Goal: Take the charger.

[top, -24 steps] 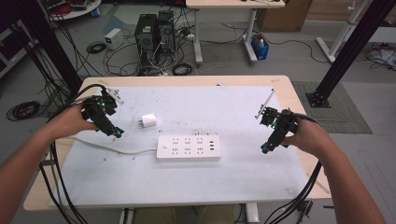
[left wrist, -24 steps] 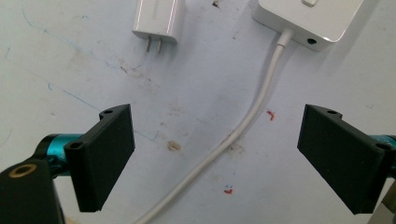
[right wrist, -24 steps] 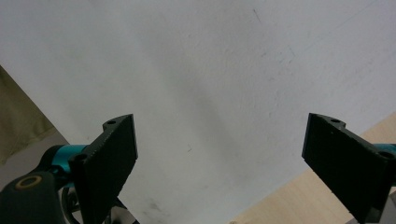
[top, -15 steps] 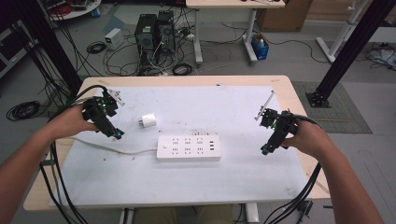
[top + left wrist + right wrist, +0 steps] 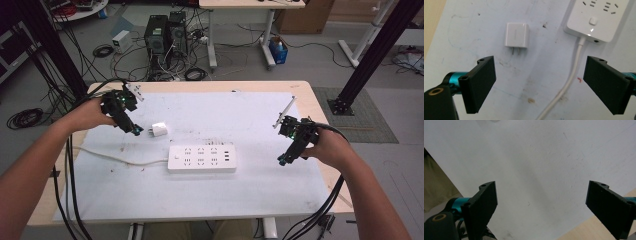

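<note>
Approach to the pick-up. The left tongs [image 5: 135, 131] hang with jaws spread wide and empty, just beside the white charger plug [image 5: 159, 130], on the side away from the power strip [image 5: 201, 158]. In the left gripper view the charger plug [image 5: 516, 35] lies flat on the counter [image 5: 240, 112], just ahead of the gap between the jaws, its two prongs pointing back toward them. The power strip's [image 5: 596, 17] cord [image 5: 571, 75] runs between the jaws, nearer the right-hand one. The right tongs [image 5: 283, 161], likewise wide open and holding nothing, hover over bare mat well apart from the power strip, on its far side from the plug. Judged best practice: centre the left jaws on the plug's flat white sides, not the prongs; keep the cord outside the jaws; descend squarely before closing, so the body does not skid or twist.
</note>
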Tool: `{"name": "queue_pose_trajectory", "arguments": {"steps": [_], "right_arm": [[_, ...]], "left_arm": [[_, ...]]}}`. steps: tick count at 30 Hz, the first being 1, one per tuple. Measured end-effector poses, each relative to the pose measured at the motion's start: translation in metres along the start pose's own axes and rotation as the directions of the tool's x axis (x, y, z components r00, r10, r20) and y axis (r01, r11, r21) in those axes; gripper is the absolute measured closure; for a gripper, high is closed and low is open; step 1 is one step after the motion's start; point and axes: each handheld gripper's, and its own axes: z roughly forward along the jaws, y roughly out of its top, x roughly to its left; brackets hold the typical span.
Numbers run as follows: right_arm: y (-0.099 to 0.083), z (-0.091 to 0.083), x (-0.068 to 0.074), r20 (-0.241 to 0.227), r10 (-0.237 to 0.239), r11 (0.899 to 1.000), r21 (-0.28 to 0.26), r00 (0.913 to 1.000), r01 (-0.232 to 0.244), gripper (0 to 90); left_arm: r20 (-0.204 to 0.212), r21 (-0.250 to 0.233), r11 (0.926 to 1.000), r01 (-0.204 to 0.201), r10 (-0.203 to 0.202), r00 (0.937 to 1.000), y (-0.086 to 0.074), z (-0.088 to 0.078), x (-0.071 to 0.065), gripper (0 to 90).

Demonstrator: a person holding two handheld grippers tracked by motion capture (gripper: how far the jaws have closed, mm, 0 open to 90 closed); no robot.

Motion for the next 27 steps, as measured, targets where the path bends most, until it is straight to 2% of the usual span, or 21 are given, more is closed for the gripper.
{"name": "queue_pose_trajectory", "arguments": {"steps": [4, 5, 6, 8, 9, 14, 16, 18, 22, 23, 25, 27], "right_arm": [[0.0, 0.002, -0.002, 0.001, 0.007, 1.0, 0.006, 1.0, -0.007, 9.7], [0.0, 0.002, -0.001, 0.002, 0.02, 1.0, 0.006, 0.9998, -0.02, 9.7], [0.0, 0.002, -0.002, 0.002, 0.018, 1.0, 0.002, 0.9998, -0.018, 9.7], [-0.001, 0.003, -0.002, 0.003, 0.023, 1.0, -0.004, 0.9997, -0.023, 9.7], [-0.001, 0.003, -0.002, 0.004, 0.019, 1.0, -0.003, 0.9998, -0.019, 9.7], [0.0, 0.008, -0.003, -0.002, 0.029, 1.0, 0.009, 0.9996, -0.029, 9.7], [0.0, 0.008, -0.004, -0.005, 0.02, 1.0, 0.008, 0.9998, -0.02, 9.7], [0.001, 0.009, -0.003, -0.007, 0.036, 0.999, 0.008, 0.9993, -0.035, 9.7], [0.001, 0.011, -0.005, -0.011, 0.02, 1.0, 0.007, 0.9997, -0.02, 9.7], [0.001, 0.012, -0.005, -0.011, 0.024, 1.0, 0.012, 0.9997, -0.024, 9.7], [0.0, 0.012, -0.006, -0.01, 0.023, 1.0, 0.016, 0.9997, -0.023, 9.7], [0.0, 0.012, -0.007, -0.012, 0.027, 0.999, 0.019, 0.9996, -0.027, 9.7]], "left_arm": [[0.014, 0.003, 0.9999, -0.013, 0.013, 0.9998, 0.004, 0.021, 0.012, 11.1], [0.014, 0.003, 0.9999, -0.013, 0.013, 0.9998, 0.004, 0.021, 0.012, 11.1], [0.028, 0.015, 0.9996, -0.024, 0.023, 0.9993, 0.006, 0.033, 0.016, 11.1], [0.035, 0.019, 0.9995, -0.024, 0.024, 0.9991, 0.008, 0.039, 0.018, 11.1], [0.043, 0.025, 0.9991, -0.034, 0.033, 0.9985, 0.01, 0.05, 0.022, 11.1], [0.058, 0.061, 0.9975, -0.037, 0.033, 0.9977, 0.012, 0.08, 0.031, 11.1], [0.059, 0.072, 0.9971, -0.026, 0.022, 0.998, 0.012, 0.092, 0.036, 11.1], [0.058, 0.079, 0.9968, -0.013, 0.008, 0.9983, 0.011, 0.103, 0.04, 11.1], [0.063, 0.093, 0.9957, -0.003, -0.003, 0.998, 0.008, 0.123, 0.044, 11.1], [0.064, 0.103, 0.9947, -0.011, 0.005, 0.9979, 0.008, 0.126, 0.045, 11.2], [0.07, 0.103, 0.9947, 0.005, -0.013, 0.9975, 0.006, 0.134, 0.046, 11.3], [0.083, 0.11, 0.994, 0.005, -0.014, 0.9965, 0.005, 0.138, 0.047, 12.7]]}}
